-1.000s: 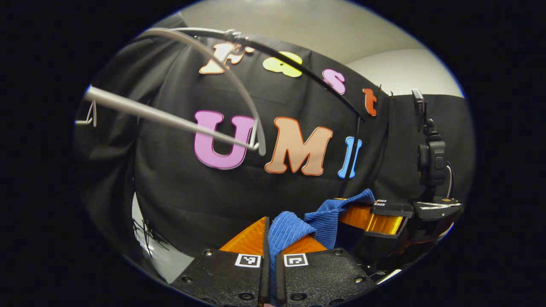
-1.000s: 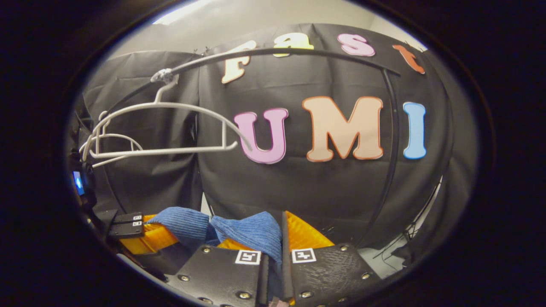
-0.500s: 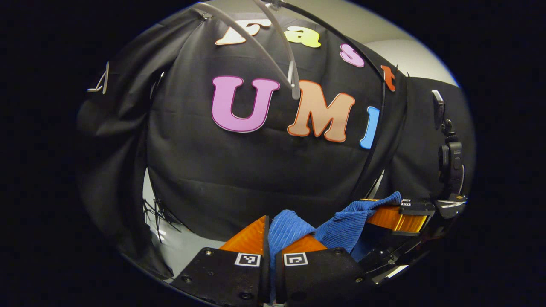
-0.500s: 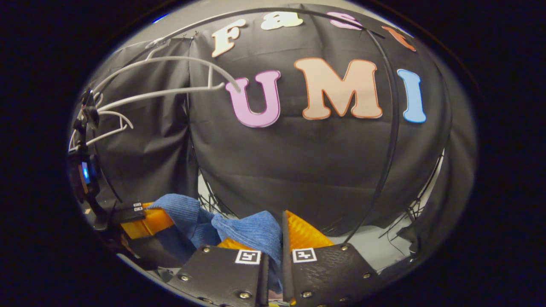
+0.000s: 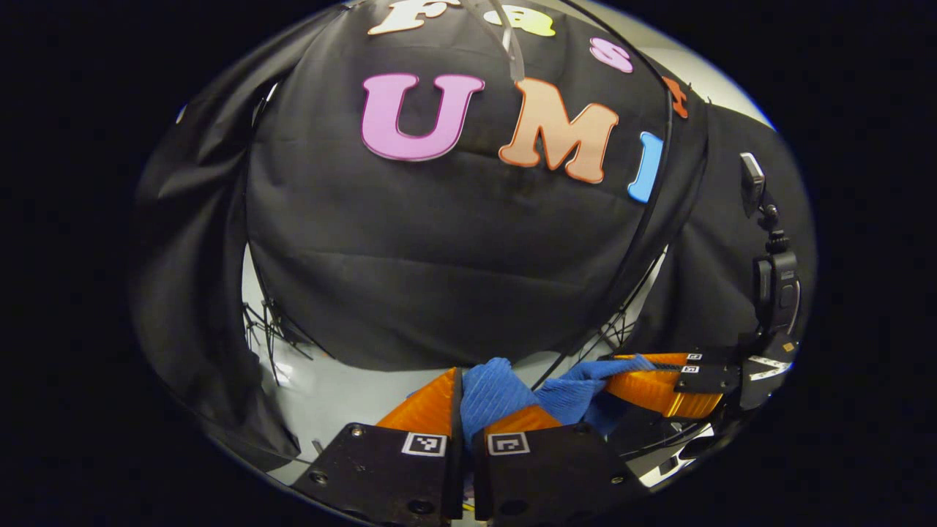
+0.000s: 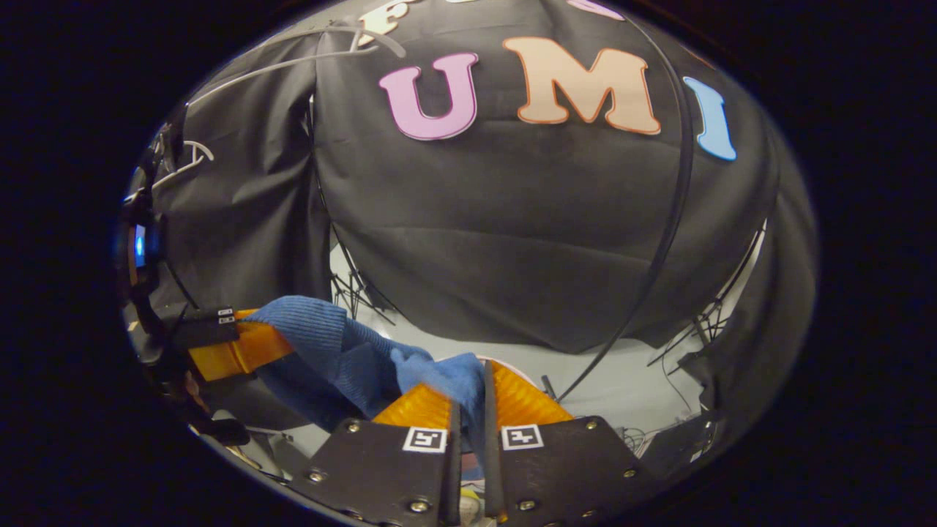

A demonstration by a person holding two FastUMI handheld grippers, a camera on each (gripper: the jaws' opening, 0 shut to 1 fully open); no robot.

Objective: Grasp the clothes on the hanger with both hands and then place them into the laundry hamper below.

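Observation:
A blue ribbed garment (image 5: 505, 391) is stretched between both grippers. In the left gripper view my left gripper (image 5: 463, 391) is shut on one end of it, and the other gripper (image 5: 662, 373) at the right holds the far end. In the right gripper view my right gripper (image 6: 479, 391) is shut on the garment (image 6: 344, 359), which runs left to the other gripper (image 6: 234, 348). The bare white hanger (image 6: 293, 55) hangs from a black rail at the upper left of the right gripper view; its tip (image 5: 512, 51) shows at the top of the left gripper view.
The black cloth wall fills the background. A black curved pole (image 6: 670, 219) of the rack runs down to a pale grey floor (image 6: 622, 369). Thin black stand legs and cables (image 6: 351, 289) lie at the foot of the cloth. A camera mount (image 5: 776, 285) rides on the other gripper.
Both grippers have gone down with the garment; the hanger and rail have slid toward the top of both views and more floor shows below the cloth.

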